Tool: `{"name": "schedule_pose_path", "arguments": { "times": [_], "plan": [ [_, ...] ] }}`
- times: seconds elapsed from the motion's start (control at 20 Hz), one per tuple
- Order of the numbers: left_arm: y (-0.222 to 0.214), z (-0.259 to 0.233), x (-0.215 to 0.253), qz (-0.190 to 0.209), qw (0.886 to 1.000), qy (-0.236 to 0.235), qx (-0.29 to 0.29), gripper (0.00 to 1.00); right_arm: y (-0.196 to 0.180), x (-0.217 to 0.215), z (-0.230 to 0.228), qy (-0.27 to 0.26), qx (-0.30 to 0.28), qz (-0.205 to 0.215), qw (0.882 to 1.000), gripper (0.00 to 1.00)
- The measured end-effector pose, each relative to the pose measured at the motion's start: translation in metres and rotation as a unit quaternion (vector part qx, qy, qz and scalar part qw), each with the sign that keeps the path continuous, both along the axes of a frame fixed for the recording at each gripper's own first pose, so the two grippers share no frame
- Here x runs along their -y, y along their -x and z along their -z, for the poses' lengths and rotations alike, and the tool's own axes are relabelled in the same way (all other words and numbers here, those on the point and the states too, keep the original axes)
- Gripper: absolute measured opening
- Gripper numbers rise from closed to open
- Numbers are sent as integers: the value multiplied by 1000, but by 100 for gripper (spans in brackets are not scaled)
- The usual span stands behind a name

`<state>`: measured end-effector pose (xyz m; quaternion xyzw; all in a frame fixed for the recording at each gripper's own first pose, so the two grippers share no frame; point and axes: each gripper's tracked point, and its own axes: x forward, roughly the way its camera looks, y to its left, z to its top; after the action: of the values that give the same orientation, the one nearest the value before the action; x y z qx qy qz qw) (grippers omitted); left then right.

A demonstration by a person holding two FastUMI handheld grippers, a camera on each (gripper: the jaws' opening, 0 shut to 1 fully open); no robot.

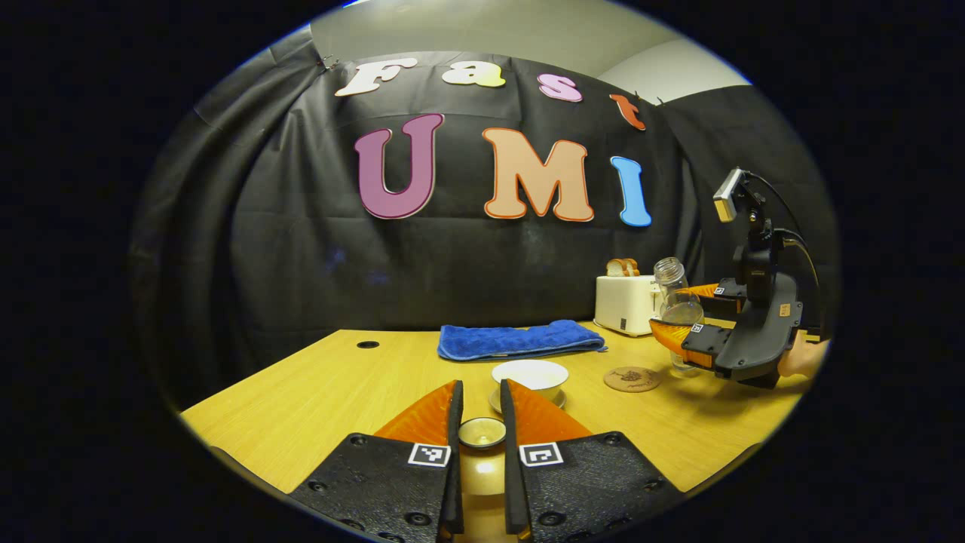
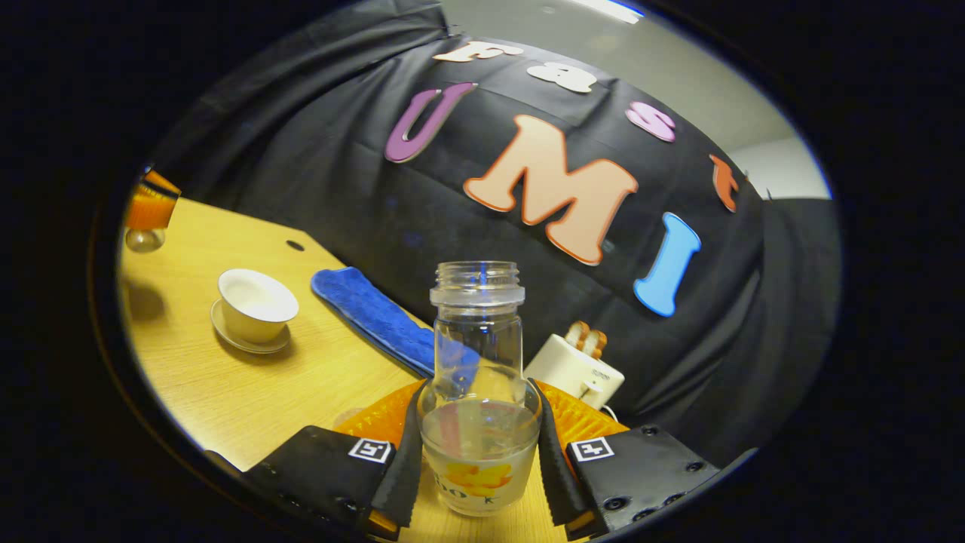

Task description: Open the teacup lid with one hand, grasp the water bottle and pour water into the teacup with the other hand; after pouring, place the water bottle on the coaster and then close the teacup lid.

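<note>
At the bottom centre of the left gripper view, left claw (image 1: 482, 407) pinching the teacup lid (image 1: 482, 432) by its sides, lifted above the table (image 1: 317, 400). Just beyond, open teacup (image 1: 530, 376) on its saucer, round coaster (image 1: 632, 378) to its right. At the right edge, right claw (image 1: 667, 311) clamped on the water bottle (image 1: 676, 302), toaster (image 1: 627, 304) and blue towel (image 1: 520, 339) behind. At the bottom centre of the right gripper view, both fingers pressed against the bottle's lower body, uncapped, partly filled, upright; teacup at middle left.
</note>
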<state>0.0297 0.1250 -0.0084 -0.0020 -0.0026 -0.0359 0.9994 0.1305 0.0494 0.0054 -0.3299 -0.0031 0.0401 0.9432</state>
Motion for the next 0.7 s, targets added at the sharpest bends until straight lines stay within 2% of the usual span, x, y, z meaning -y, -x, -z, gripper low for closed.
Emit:
{"name": "schedule_pose_path", "arguments": {
  "times": [0.15, 0.25, 0.5, 0.7],
  "plan": [
    [1, 0, -19, -13, 1000, 0, 0, 19, -8, -34, 13, 83, -22, -30, 996, 72],
    [1, 0, -27, -19, 1000, 0, 0, 19, -12, -51, 24, 148, -35, -46, 987, 72],
    [2, 1, -36, -27, 1000, -1, -1, 19, -26, -66, 52, 285, -61, -57, 955, 71],
    [2, 0, -38, -30, 1000, -1, -1, 19, -28, -76, 52, 364, -45, -67, 928, 71]
  ]
}}
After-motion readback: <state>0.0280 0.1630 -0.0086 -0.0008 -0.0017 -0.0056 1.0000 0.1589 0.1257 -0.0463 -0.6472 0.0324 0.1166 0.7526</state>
